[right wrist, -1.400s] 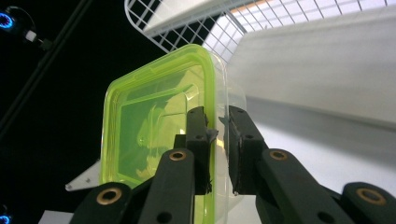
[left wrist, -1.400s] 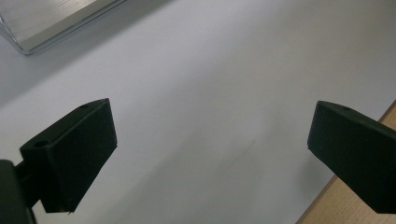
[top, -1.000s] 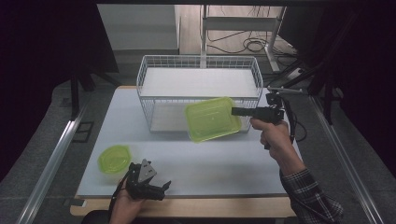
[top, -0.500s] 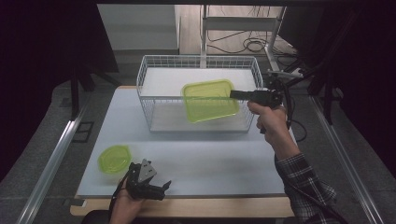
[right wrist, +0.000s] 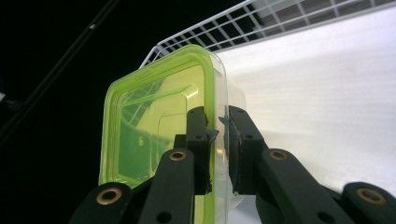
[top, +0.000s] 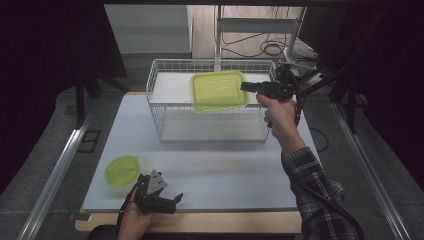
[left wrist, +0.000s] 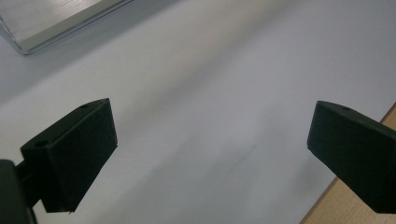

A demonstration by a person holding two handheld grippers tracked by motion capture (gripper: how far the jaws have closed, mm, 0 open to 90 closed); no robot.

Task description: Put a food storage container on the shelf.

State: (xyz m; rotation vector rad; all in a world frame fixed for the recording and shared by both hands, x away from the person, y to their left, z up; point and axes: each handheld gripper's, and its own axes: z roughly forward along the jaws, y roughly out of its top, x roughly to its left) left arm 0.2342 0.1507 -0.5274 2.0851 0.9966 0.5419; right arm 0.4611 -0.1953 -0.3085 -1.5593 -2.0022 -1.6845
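Two hand-held tongs work over a pale grey tabletop [top: 225,170], which carries everything. Largest on it is a white wire basket [top: 165,107], standing at the far side with its open top facing up. Above the basket's opening, near the right end, hangs a square green-lidded plastic container [top: 217,90], clear-walled and lying roughly level in the high view; it is off the basket's floor, carried in the air. The right tongs [top: 248,87] reach in from the right and are pinching the container's rim; in the right gripper view both black jaws are clamped on the edge [right wrist: 215,135], one on the lid side, one on the clear wall. A smaller round green lid or bowl [top: 122,170] lies at the near left of the tabletop, well apart from the basket. Just beside it, the left tongs [top: 172,200] rest low near the front edge, their jaws spread wide with nothing between them.
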